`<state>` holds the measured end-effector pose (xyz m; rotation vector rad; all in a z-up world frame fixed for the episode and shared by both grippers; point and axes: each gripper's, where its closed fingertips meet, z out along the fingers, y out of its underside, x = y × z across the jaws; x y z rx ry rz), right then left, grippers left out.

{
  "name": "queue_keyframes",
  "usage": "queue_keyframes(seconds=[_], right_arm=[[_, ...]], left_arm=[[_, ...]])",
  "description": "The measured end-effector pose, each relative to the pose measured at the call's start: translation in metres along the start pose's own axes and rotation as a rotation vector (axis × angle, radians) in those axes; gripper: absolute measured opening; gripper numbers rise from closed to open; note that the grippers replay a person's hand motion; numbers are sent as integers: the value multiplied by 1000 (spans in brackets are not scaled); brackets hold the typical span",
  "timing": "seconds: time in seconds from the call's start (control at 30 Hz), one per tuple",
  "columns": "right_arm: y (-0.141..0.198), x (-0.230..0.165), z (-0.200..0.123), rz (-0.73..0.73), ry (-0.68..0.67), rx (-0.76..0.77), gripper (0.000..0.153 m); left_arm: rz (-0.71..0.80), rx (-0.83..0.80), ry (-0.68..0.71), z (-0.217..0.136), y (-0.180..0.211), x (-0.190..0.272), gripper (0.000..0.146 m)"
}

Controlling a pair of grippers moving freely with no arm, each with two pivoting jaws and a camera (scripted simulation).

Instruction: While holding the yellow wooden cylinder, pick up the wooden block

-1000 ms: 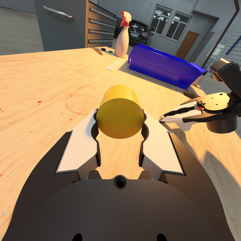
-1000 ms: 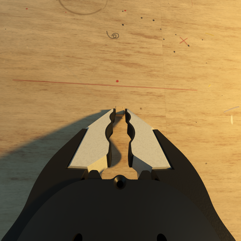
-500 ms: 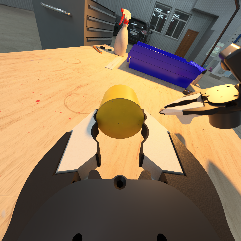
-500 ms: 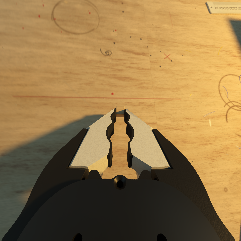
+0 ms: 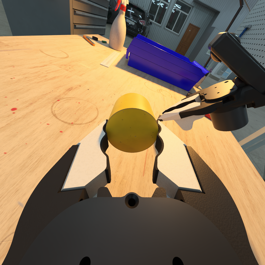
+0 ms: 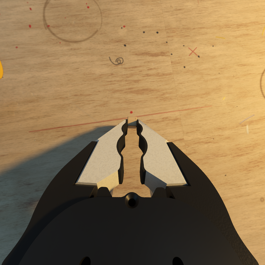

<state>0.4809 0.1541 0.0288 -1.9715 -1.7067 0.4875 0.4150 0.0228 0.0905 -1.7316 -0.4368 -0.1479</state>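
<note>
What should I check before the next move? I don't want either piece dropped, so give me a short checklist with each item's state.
1. left gripper shut on the yellow wooden cylinder: ok.
2. Cylinder seated in the finger notches on both sides: ok.
3. right gripper shut on the wooden block: ok.
4. Block held only at the very fingertips, so the grip looks shallow: not ok.
5. Block clear of the workbench: cannot tell.
6. Gap between right gripper's tip and the cylinder in the left wrist view: cannot tell, they look very close.
</note>
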Motion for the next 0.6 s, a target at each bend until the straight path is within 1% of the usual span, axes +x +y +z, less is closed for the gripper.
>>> queue_keyframes(seconds=[0.17, 0.6], right_arm=[[-1, 0, 1, 28, -22, 2, 11], [-2, -3, 3, 11, -21, 17, 11]], left_arm=[[12, -6, 9, 2, -1, -1, 65], [22, -16, 11, 2, 0, 2, 65]])
